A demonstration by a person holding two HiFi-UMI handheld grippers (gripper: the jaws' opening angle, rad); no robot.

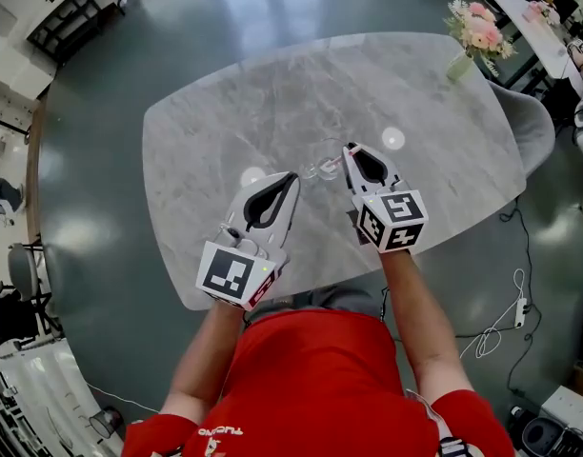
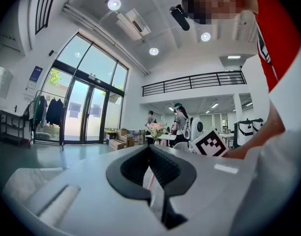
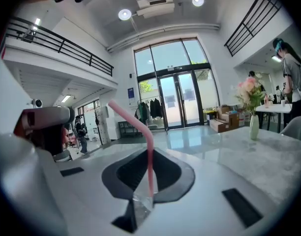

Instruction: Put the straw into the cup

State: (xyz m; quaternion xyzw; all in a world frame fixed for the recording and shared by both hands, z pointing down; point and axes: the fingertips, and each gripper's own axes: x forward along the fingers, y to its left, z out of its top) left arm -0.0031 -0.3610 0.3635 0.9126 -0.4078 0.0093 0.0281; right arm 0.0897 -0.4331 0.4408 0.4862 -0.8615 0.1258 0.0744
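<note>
My right gripper (image 1: 348, 149) (image 3: 149, 151) is shut on a pink bendy straw (image 3: 132, 117) (image 1: 335, 163). The straw stands upright between its pads, with its top bent to the left. Something clear shows in the jaw gap below the straw. A clear cup (image 1: 320, 168) sits between the two grippers over the grey marble table (image 1: 225, 112); its outline is faint. The tips of my left gripper (image 1: 293, 177) (image 2: 149, 150) are just left of the cup, with the jaws together. A pink sliver of straw (image 2: 150, 179) shows through their gap. Whether they pinch the cup wall is hidden.
A vase of pink flowers (image 1: 474, 36) (image 3: 251, 107) stands at the table's far right corner. The right gripper's marker cube (image 2: 209, 144) is close on the left gripper's right. People stand at tables in the background. The table's near edge is by the person's body.
</note>
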